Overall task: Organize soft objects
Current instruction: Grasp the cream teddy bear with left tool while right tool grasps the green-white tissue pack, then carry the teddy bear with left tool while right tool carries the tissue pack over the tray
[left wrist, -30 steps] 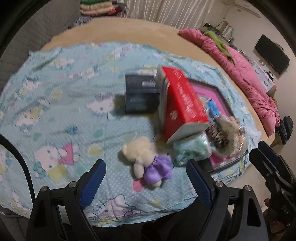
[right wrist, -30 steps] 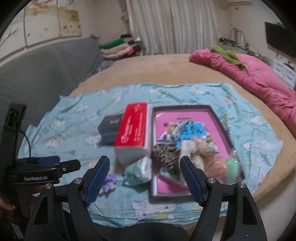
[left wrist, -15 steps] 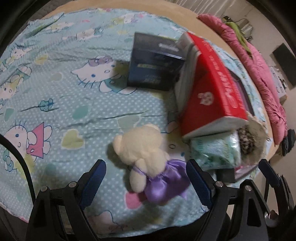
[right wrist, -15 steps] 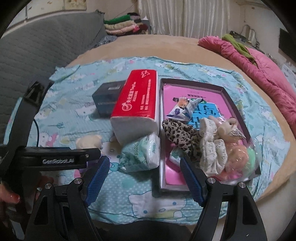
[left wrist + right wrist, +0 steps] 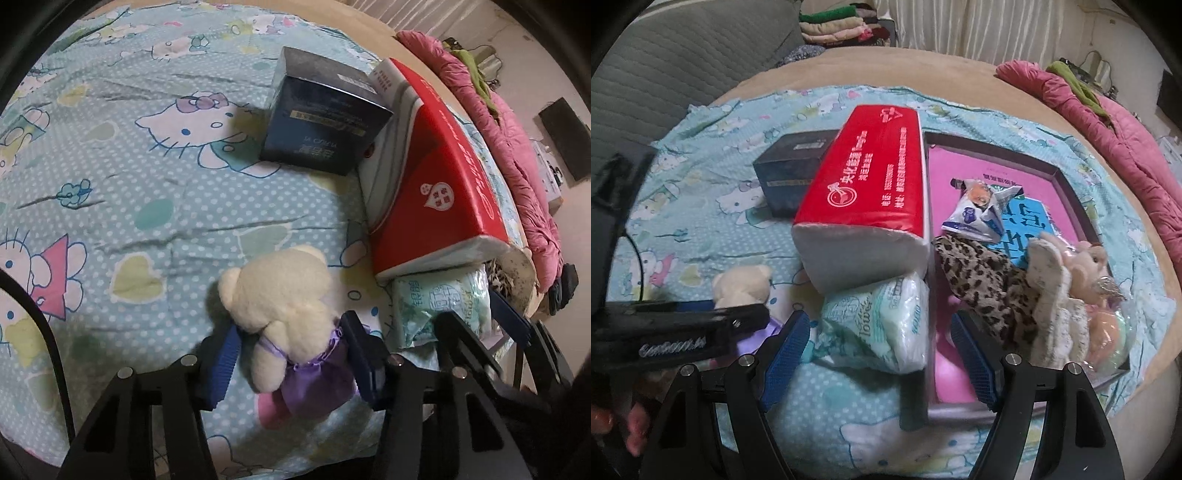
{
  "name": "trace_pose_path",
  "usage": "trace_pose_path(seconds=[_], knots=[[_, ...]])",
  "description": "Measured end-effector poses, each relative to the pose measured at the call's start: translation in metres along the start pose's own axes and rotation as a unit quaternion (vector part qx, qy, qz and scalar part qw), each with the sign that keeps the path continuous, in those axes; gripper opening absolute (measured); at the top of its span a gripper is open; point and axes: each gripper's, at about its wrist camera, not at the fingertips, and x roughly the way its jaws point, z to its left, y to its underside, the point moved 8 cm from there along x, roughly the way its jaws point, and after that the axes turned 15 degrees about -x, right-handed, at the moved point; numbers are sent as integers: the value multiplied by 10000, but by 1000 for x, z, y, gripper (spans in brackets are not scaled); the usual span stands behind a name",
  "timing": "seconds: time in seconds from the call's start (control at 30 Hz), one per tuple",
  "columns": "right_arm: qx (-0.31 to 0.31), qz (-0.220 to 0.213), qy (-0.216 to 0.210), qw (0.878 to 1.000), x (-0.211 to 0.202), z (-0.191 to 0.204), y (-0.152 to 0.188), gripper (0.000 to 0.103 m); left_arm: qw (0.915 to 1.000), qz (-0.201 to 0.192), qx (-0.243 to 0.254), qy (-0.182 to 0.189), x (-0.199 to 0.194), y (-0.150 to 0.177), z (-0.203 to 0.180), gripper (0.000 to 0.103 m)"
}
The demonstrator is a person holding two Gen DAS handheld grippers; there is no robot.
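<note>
A cream teddy bear [image 5: 280, 295] in a purple dress lies on the cartoon-print sheet [image 5: 129, 184]. My left gripper [image 5: 291, 354] points down over it and its jaws are closing. The bear's body is between the blue pads; the right pad touches the dress and the left pad stands just off the bear. In the right wrist view the bear [image 5: 742, 284] shows behind the left gripper [image 5: 683, 332]. My right gripper [image 5: 881, 349] is open, its pads either side of a pale green tissue pack [image 5: 882, 321] without touching it.
A red tissue pack [image 5: 871, 177] leans on the green one, with a dark box [image 5: 790, 173] beside it. The pink tray [image 5: 1071, 184] on the right holds a leopard cloth [image 5: 979, 273], a plush [image 5: 1086, 258] and a wrapper. A pink quilt [image 5: 1108, 110] lies far right.
My left gripper has come down over the bear and its jaws have narrowed around it. My right gripper has sunk toward the green tissue pack, still as wide.
</note>
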Motion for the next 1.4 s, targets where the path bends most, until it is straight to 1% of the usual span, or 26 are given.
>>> trace_pose_path(seconds=[0.1,0.17,0.2,0.23,0.3,0.37,0.43,0.57,0.6,0.8,1.03,1.1,1.4], knots=[[94,27,125,9999,9,-2,1,80,9999,-3,-28,102,-1,0,3,53],[110,26,152,9998,12,-3,1,78,9999,-11,-48,157,-4,1,8,53],[76,6,152,9999,12,-1,1,73,9999,-21,-34,153,-4,1,9,53],[7,-18,146,9999,14,1,-1,61,9999,-38,-12,138,-4,2,8,53],[-120,13,288,9995,15,3,-1,60,9999,-64,32,119,-5,3,7,53],[-10,-30,250,9997,13,-1,1,54,9998,-80,40,153,-7,4,8,52],[202,-116,139,9996,10,-8,3,45,9998,-100,72,175,-9,4,6,51],[259,-268,148,9992,1,-11,3,39,9995,-160,85,245,-14,7,5,50],[267,-383,140,9988,-5,-12,1,37,9995,-175,82,263,-16,7,5,50],[132,-702,15,9974,-35,-7,-7,35,9982,-381,152,441,-41,10,7,49],[70,-1037,-76,9946,-72,-2,-28,35,9951,-834,335,412,-89,8,-1,49],[165,-1172,-160,9928,-83,-4,-35,35,9942,-928,346,428,-100,5,-3,49],[391,-1637,-254,9854,-124,-24,-51,35,9895,-1255,568,429,-137,4,-40,49]])
